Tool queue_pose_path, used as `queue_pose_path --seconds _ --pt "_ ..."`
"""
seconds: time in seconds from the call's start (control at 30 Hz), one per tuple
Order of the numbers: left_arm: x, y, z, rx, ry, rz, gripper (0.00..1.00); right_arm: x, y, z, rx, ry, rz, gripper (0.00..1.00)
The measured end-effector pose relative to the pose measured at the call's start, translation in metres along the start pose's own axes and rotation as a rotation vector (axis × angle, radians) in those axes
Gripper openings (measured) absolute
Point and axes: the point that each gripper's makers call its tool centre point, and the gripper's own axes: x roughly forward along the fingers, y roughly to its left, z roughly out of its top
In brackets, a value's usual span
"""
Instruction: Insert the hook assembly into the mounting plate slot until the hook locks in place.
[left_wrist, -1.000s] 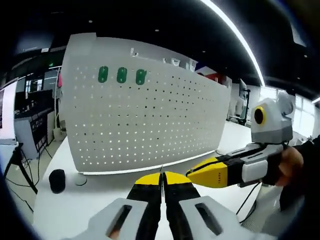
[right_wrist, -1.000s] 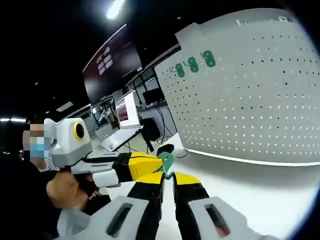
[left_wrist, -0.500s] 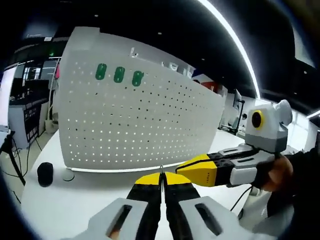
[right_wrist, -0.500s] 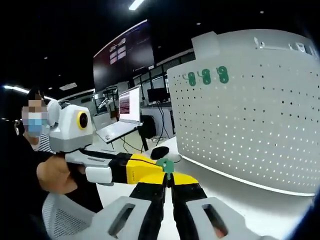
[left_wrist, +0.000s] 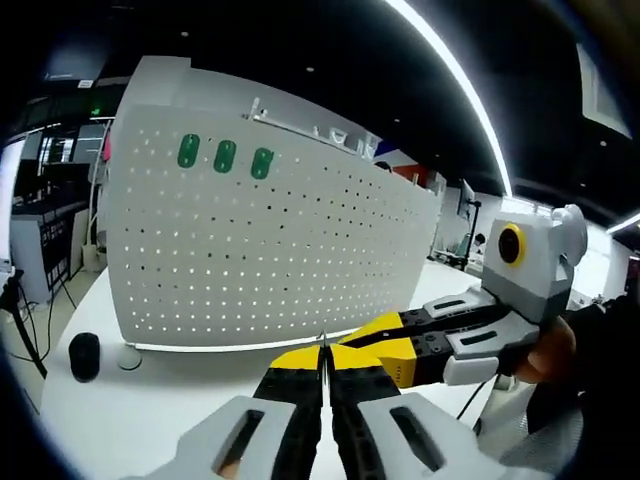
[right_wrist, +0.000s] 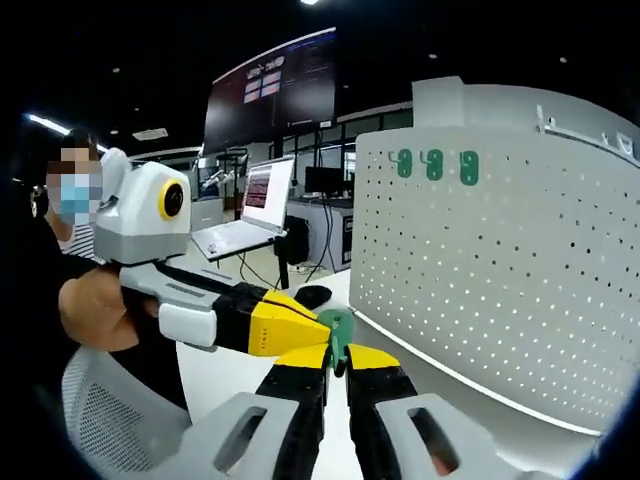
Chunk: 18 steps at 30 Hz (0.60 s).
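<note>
White perforated mounting plate (left_wrist: 270, 250) stands upright on the white table (left_wrist: 130, 420), with three green hooks (left_wrist: 224, 156) already set in a row near its top edge. The left gripper (left_wrist: 324, 358) has its jaws pressed together. The right gripper (right_wrist: 337, 357) is clamped on a green hook assembly (right_wrist: 338, 335), held near the plate's front but apart from it.

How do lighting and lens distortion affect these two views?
Left gripper view: the pegboard bulges from fisheye, its holes glow backlit, and a ceiling light strip curves overhead against dark surroundings. Right gripper view: the pegboard is evenly lit, the background room dim, and the green hook at the claw tips stays sharp.
</note>
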Motion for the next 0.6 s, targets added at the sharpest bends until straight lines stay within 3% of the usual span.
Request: queue_pose_path --seconds 0.6 --pt "0.0033 -0.0037 0.0010 -0.073 -0.002 -0.044 0.01 -0.0057 -0.0020 0.0065 -0.019 -0.026 -0.029 0.03"
